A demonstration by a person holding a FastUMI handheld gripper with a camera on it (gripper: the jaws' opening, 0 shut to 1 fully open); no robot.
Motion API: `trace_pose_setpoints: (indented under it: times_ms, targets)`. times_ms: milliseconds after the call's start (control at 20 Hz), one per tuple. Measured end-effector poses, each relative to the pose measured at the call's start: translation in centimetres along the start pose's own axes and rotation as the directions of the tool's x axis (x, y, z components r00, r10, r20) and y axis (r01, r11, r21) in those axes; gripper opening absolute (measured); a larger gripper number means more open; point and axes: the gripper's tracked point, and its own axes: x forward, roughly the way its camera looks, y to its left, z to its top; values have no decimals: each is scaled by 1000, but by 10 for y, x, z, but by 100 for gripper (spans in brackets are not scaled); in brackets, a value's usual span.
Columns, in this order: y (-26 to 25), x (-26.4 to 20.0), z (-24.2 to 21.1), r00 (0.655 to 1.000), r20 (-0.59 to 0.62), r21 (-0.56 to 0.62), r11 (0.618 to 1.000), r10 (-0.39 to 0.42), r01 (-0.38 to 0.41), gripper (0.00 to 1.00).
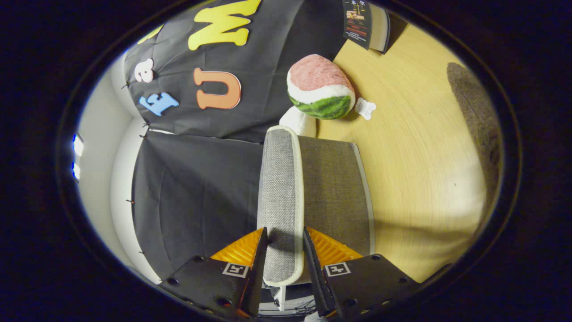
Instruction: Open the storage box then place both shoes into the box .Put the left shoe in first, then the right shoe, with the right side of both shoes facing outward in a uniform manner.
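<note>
The gripper (286, 252) has its two fingers set on either side of the storage box's lid (280, 197), a grey woven-fabric flap edged with pale piping. The lid stands raised, seen nearly edge-on, and its piped rim runs down between the fingers; the one finger (261, 250) lies close against the lid's lighter outer face and the other finger (313, 257) close against the piped edge, so the gripper looks to be pinching the lid, though a thin shadowed gap on one side makes it hard to swear that both press firmly. Beyond the fingers, the darker grey-brown inner face of the storage box (335, 192) stretches away, its far border also trimmed in pale piping. The box sits on a light wooden floor (424, 170), whose grain sweeps out well past it. Past the far end of the lid lies a plush watermelon slice (321, 87), pink on top, white band, green rind below, and just beside it on the wood a small white bone-shaped tag (365, 108). A rounded white thing (298, 121) peeks out between the lid's far end and the watermelon; what it is I cannot tell. Further off a dark book (364, 22) stands against the black cloth wall (196, 188), and a brownish fuzzy rug (476, 112) lies along the floor's outer side, well apart from the box.
</note>
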Motion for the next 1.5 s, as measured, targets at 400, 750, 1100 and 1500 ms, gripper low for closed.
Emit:
trace_pose_setpoints:
  times_ms: [400, 750, 1100, 1500]
  targets:
    - [24, -20, 11, 999, 31, -29, 999, 21, -21, 2]
    - [108, -27, 14, 998, 39, -258, 966, 47, -35, 2]
    - [193, 9, 3, 998, 36, -494, 869, 46, -22, 5]
    - [237, 68, -17, 995, 86, -678, 730, -46, 92, 16]
